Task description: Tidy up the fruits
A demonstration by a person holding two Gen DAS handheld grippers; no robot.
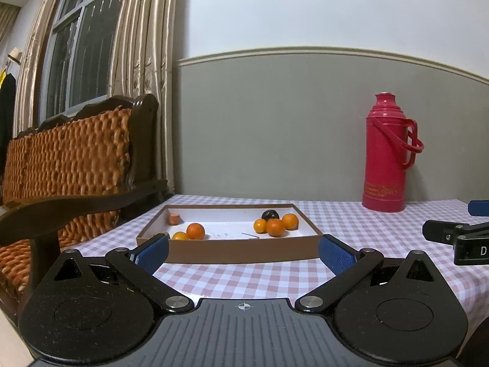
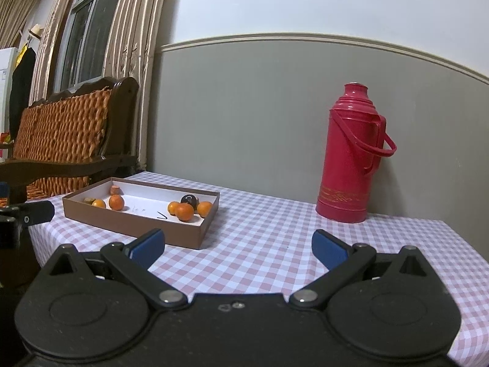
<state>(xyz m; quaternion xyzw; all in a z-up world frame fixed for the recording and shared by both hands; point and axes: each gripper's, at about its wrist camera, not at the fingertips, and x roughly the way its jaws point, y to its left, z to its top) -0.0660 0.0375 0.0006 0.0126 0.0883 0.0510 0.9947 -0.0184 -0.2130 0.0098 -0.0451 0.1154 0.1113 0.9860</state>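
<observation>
Box (image 1: 232, 252) of oranges (image 1: 276, 227) (long axis left-right), claws agape.

Left view: we only get the tip of the right tool (image 1: 458, 232), rest cut by the frame edge. Dark fruit (image 1: 270, 214) half hidden behind the oranges (image 1: 276, 227); can't tell what it is. Small brownish item (image 2: 89, 200) in the box's (image 2: 134, 229) near-left corner sits behind the wall in the left view, too small to identify in the right. Thin marks (image 1: 250, 235) on the box floor unreadable. Desk (image 2: 275, 244) front hidden by tool bodies.
</observation>
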